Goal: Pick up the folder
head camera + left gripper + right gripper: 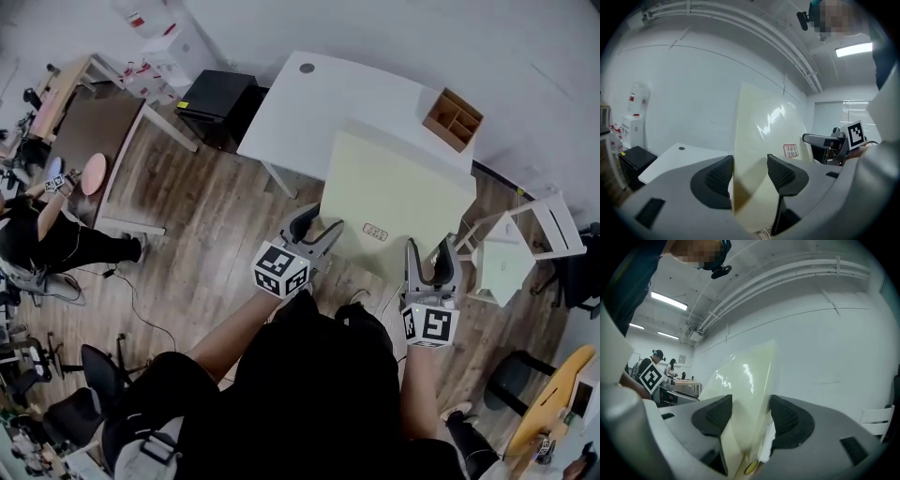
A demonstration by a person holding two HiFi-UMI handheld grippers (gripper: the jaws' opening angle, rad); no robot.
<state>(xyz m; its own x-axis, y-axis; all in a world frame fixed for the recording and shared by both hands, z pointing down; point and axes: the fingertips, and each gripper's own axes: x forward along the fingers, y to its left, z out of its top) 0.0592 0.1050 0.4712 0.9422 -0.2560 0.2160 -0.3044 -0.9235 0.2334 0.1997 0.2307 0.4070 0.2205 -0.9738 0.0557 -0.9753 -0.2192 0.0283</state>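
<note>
The left gripper and the right gripper sit just below centre frame in the head view, each carried on one of the person's forearms. Both hold the near edge of the folder, the left gripper at its lower-left corner and the right gripper at its lower-right corner.

In the left gripper view, the jaws stand fairly wide but are clamped on the folder. The sheet passes between the two ribbed pads and rises steeply out of them. In the right gripper view, the jaws are likewise clamped on the folder, whose glossy cover bulges between the pads.

The folder is pale yellow, with a small red-printed label near its near edge. It overlaps the front edge of the white table and extends out over the wooden floor. Whether its far edge touches the table cannot be told.

A wooden compartment organizer stands at the table's far right corner, apart from the folder. A black cabinet stands beside the table at upper left. A white chair stands at the right.
</note>
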